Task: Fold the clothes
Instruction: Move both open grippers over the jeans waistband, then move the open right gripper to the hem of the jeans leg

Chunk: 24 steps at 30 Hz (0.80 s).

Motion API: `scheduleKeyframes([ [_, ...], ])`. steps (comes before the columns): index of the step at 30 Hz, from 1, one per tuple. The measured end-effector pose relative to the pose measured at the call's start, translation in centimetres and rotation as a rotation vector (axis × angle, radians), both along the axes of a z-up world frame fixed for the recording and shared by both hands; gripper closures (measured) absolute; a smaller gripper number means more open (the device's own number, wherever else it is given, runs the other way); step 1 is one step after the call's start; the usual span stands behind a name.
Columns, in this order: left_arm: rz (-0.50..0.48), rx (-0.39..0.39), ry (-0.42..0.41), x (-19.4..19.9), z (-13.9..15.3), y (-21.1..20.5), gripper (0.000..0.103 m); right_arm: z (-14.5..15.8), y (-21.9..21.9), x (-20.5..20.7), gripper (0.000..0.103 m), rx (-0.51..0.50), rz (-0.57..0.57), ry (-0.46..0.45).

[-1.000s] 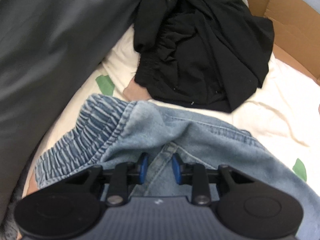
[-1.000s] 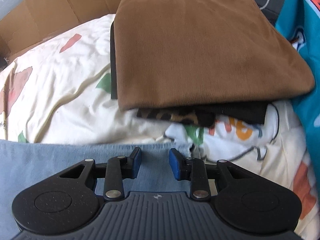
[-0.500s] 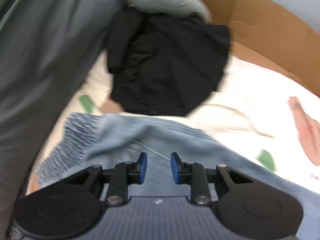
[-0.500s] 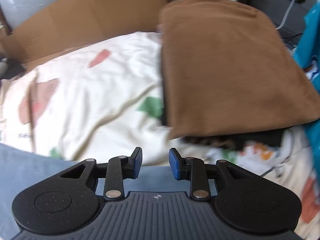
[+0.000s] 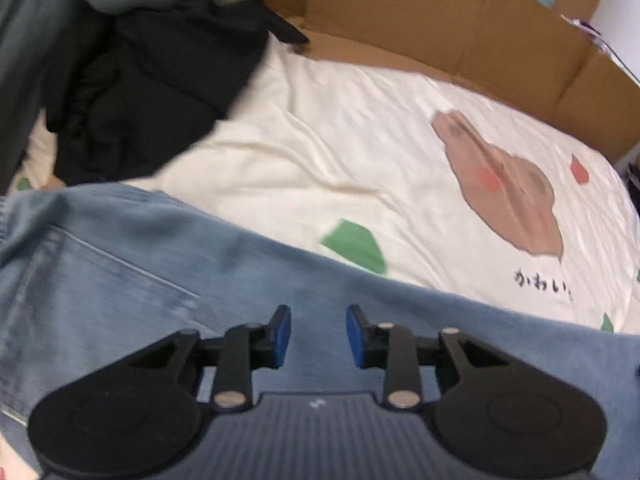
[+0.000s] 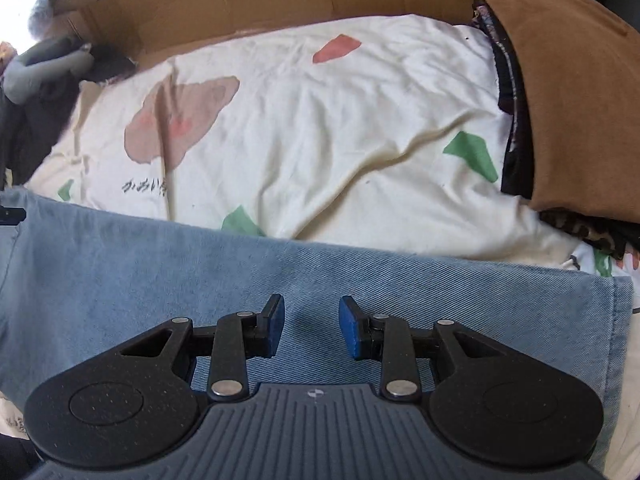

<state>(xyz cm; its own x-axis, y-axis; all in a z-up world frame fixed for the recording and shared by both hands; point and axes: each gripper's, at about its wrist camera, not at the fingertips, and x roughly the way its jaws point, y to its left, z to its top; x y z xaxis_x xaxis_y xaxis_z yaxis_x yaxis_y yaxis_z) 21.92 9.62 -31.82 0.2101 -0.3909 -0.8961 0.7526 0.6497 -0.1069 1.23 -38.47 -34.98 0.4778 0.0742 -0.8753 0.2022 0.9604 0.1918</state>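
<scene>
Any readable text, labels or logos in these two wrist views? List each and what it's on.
"かわい" then a cut-off or unclear last character: black handwriting on the cream bedsheet, below the brown bear print.
Same line in the right wrist view: creased, not fully legible.
Small white mark on each hand-held gripper body: a logo, no letters.
Jeans: no readable label.

Left wrist view is motion-blurred: the black garment (image 5: 152, 92) shows no readable shape and is cut by the left edge. The denim (image 5: 120, 280) runs off both sides and under the left gripper (image 5: 318, 336). Beneath the brown folded cloth (image 6: 580, 112), a dark patterned layer (image 6: 588, 236), possibly leopard print.
</scene>
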Motion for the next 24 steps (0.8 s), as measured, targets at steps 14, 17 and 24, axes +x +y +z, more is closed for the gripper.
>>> scheduleKeyframes([
  [14,0.016,0.03,-0.024,1.3,-4.5,-2.8,0.07,-3.1,0.7,3.9,0.065,-0.017,0.007,0.026],
  [17,0.024,0.032,-0.008,1.7,-4.5,-2.9,0.07,-3.3,0.9,4.4,0.065,-0.029,0.002,0.028],
  [24,0.043,0.055,0.009,2.1,-4.6,-3.8,0.07,-3.1,0.2,5.3,0.064,0.01,-0.064,0.028],
])
